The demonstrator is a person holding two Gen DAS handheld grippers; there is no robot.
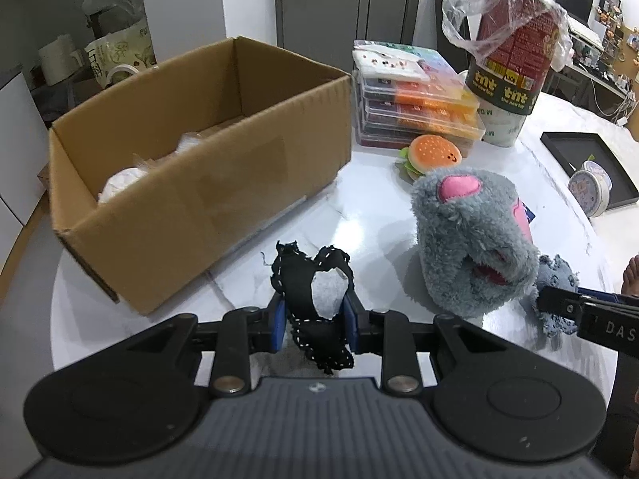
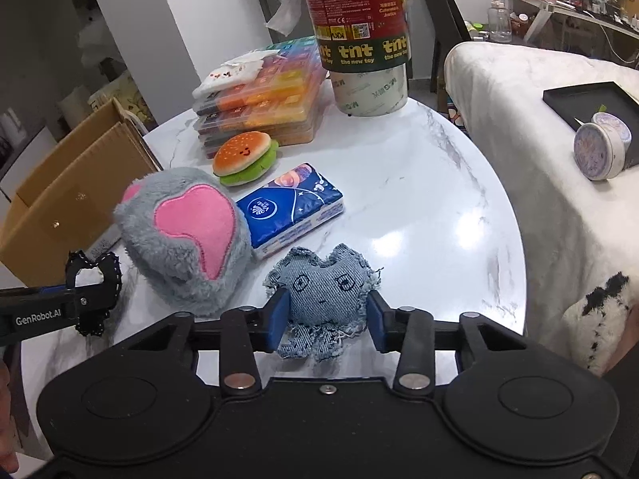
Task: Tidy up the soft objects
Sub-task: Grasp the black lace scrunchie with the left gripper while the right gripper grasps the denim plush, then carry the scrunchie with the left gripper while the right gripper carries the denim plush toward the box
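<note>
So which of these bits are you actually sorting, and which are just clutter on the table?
Part of the job:
- black fabric heart, in the left hand-held gripper
- denim plush, in the right hand-held gripper
- grey plush
- burger toy
- cardboard box

Just lying about:
- tissue pack
- plastic cases
- red canister
</note>
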